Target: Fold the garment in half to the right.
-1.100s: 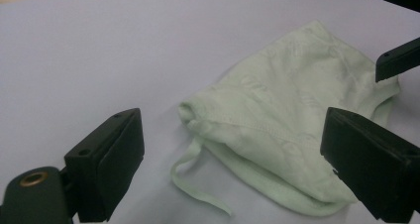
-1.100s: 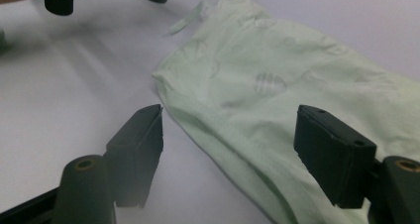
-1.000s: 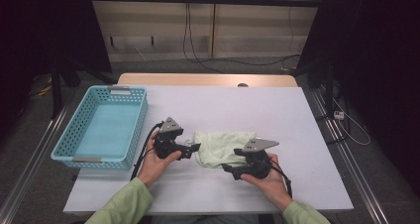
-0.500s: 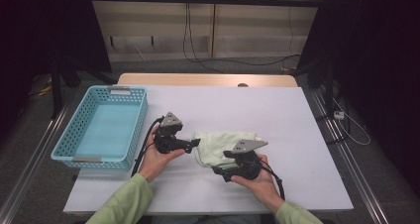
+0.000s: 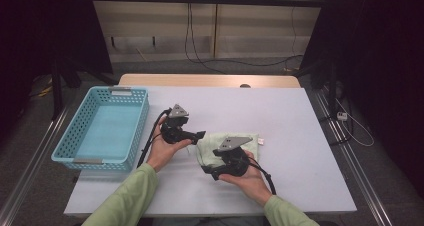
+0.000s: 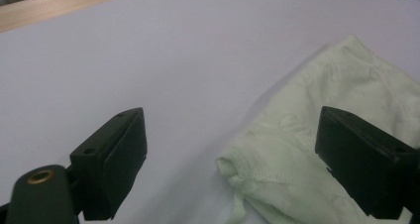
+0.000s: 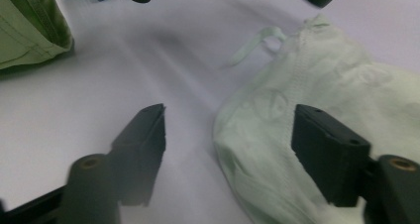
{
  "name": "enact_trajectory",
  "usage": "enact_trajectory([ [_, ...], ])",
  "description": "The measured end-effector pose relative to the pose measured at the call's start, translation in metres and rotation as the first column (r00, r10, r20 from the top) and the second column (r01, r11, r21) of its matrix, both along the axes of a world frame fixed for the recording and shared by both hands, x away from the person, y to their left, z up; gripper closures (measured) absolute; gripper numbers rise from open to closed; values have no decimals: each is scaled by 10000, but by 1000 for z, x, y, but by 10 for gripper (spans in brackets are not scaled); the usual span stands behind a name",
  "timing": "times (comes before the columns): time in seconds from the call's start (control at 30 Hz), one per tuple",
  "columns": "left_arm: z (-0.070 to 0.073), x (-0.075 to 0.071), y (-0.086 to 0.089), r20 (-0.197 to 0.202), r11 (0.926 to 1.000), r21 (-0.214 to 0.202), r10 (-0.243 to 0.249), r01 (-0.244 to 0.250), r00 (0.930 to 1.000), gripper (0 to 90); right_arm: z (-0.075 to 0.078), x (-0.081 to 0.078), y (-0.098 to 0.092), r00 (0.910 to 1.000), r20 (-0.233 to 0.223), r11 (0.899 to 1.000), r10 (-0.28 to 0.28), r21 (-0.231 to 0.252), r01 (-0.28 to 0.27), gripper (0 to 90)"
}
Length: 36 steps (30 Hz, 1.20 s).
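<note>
Both claws gape over the pale green garment's (image 5: 227,145) edge, the right claw (image 7: 228,154) closing. Best bite the hem squarely, left claw (image 6: 230,159) matching

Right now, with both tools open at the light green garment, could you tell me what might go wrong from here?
1. The left tool sits at a bunched hem corner of the light green garment; closing there may pinch several layers rather than one edge.
2. The right tool has one pad over the cloth and the other over bare table, so it could scrape the surface or miss the edge.
3. A loose strap could snag.
</note>
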<state>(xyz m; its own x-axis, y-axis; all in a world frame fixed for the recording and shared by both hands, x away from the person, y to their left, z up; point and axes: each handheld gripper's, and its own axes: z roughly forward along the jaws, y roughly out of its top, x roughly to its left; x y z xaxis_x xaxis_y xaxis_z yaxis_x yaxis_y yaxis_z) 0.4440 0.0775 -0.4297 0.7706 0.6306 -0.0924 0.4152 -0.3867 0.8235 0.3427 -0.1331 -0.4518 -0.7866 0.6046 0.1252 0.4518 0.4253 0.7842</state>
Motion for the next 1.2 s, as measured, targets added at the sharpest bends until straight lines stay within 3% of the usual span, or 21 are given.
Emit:
enact_trajectory([
  [0.2,-2,2,6,-77,9998,45,177,-177,9998,133,-8,4,10,9999,64,9989,-99,-456,101,476],
  [0.37,-7,3,4,-273,9998,191,93,-88,9996,157,-14,6,15,9994,17,9955,-350,-884,350,531],
  [0.4,-8,3,2,-490,9999,93,70,-66,9988,168,-14,5,16,9996,151,9952,-221,-954,235,526],
  [0.47,-11,3,0,-606,9998,63,-179,184,9980,270,-14,2,19,9993,252,9937,-265,-1085,291,530],
  [0.53,-13,3,-3,-778,9997,196,-146,162,9969,303,-15,0,21,9984,475,9911,-306,-1284,365,532],
  [0.7,-20,5,-7,-1131,9995,164,-257,277,9933,431,-16,-1,21,9982,459,9918,-391,-1202,443,533],
  [0.87,-29,10,-6,-1718,9993,137,-314,343,9846,507,-16,0,20,9983,453,9922,-369,-1172,420,533],
  [1.0,-33,9,-10,-1696,9987,291,-361,417,9848,555,-16,0,20,9983,426,9932,-394,-1081,438,532],
  [1.2,-37,8,-9,-1911,9984,-17,-554,561,9800,619,-15,-1,20,9977,436,9918,-517,-1147,564,532],
])
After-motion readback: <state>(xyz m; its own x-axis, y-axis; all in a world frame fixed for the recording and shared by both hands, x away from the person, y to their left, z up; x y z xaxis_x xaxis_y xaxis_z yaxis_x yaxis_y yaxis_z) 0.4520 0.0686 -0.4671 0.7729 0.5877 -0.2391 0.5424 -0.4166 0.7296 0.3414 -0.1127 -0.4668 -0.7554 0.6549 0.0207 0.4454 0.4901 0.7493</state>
